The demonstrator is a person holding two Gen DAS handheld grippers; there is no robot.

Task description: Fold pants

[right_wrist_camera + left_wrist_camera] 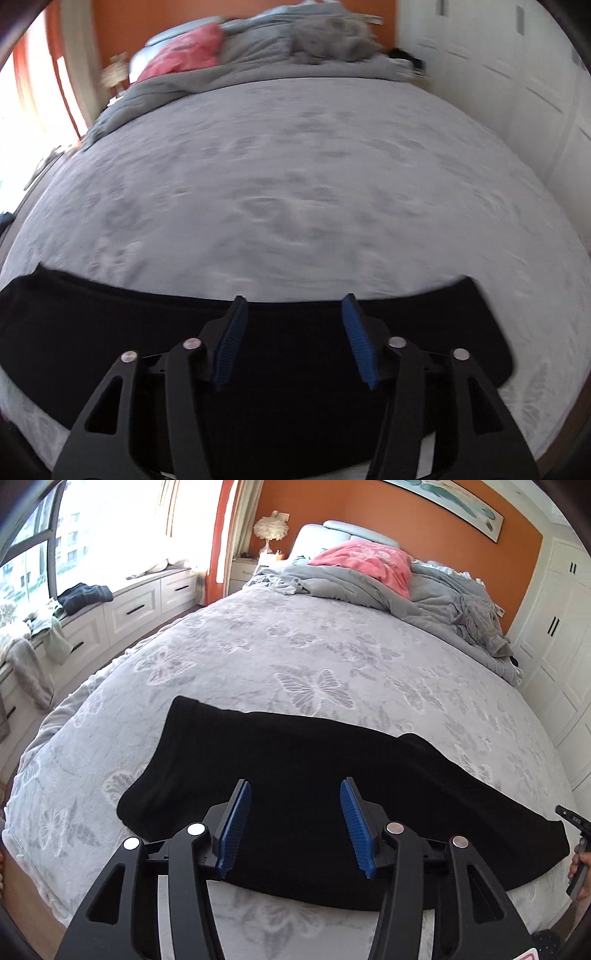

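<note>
We find both grippers, left (295, 823) and right (293, 339), open and empty above the pants (295, 760) at the bed's (258, 657) near edge; a one-layer pinch risks undoing the fold.

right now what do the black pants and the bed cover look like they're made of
Black pants: soft matte knit or fleece, probably; they swallow light, show no sheen and drape limply with rounded folds.
Bed cover: plush pale grey fabric, seemingly embossed; the butterfly shapes read as raised pile. Exact fibre cannot be told.
</note>
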